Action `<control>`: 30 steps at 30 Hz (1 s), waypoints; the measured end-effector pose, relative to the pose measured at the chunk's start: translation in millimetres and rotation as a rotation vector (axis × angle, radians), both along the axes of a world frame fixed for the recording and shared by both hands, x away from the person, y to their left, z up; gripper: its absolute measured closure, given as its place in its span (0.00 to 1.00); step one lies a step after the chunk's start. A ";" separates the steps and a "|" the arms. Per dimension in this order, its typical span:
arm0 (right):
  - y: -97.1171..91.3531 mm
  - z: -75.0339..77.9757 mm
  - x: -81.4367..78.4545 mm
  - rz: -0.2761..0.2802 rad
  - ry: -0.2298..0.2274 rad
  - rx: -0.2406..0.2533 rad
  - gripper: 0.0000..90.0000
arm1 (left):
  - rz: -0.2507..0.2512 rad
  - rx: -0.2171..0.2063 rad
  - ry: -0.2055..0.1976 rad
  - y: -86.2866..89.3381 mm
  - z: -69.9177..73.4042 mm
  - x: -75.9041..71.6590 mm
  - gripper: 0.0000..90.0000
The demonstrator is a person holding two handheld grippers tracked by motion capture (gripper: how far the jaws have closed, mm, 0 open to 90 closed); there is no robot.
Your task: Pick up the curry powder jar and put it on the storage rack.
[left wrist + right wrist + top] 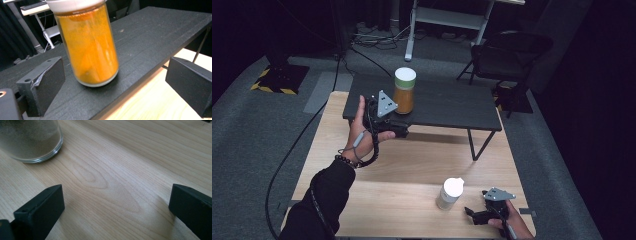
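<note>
A glass jar of orange powder (404,92) (90,50) with a pale lid stands upright on the black shelf (447,102) (155,35), near its front left edge. My left gripper (398,121) (112,85) is open just in front of it, with a jaw on either side and neither touching the glass. A smaller jar of grey powder (450,193) (32,140) with a white lid stands on the wooden table (407,165) (112,170). My right gripper (473,213) (115,207) rests low to its right, open, with bare wood between the jaws.
The black shelf stands on thin legs over the back of the wooden table. A cable (287,160) trails from the left gripper off the table's left side. Behind the table are a black chair (507,55) and a white stand (412,30) on grey carpet.
</note>
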State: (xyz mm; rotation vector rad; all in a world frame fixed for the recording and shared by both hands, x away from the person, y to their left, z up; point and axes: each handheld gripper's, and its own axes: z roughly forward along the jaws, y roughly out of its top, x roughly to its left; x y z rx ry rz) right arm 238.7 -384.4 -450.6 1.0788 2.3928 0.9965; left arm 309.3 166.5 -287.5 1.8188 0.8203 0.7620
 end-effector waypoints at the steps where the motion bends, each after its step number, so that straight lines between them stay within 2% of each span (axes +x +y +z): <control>1: 0.0 0.0 0.0 0.000 0.000 0.000 0.00 | -0.006 -0.004 0.003 1.0 -0.9 -1.1 0.03; 6: 0.0 0.0 0.0 0.000 0.000 0.000 0.00 | -0.015 -0.008 -0.004 2.7 -7.0 -10.5 0.03; 9: 0.1 0.0 -0.1 0.000 0.000 0.000 0.00 | -0.015 0.027 -0.018 0.0 -11.9 -17.8 0.03; 16: 0.1 0.0 -0.1 -0.001 0.000 0.000 0.00 | -0.035 0.075 -0.031 -3.0 -25.9 -32.4 0.03; 25: 0.4 -0.1 -0.7 -0.003 -0.001 0.000 0.00 | -0.072 0.085 -0.023 -2.0 -40.9 -46.5 0.03; 28: 0.4 0.0 -0.6 -0.003 -0.001 0.000 0.00 | -0.091 0.063 -0.008 0.8 -46.6 -48.4 0.03; 30: 0.4 -0.1 -0.6 -0.003 -0.001 0.000 0.00 | -0.092 0.068 -0.004 0.4 -50.2 -50.5 0.03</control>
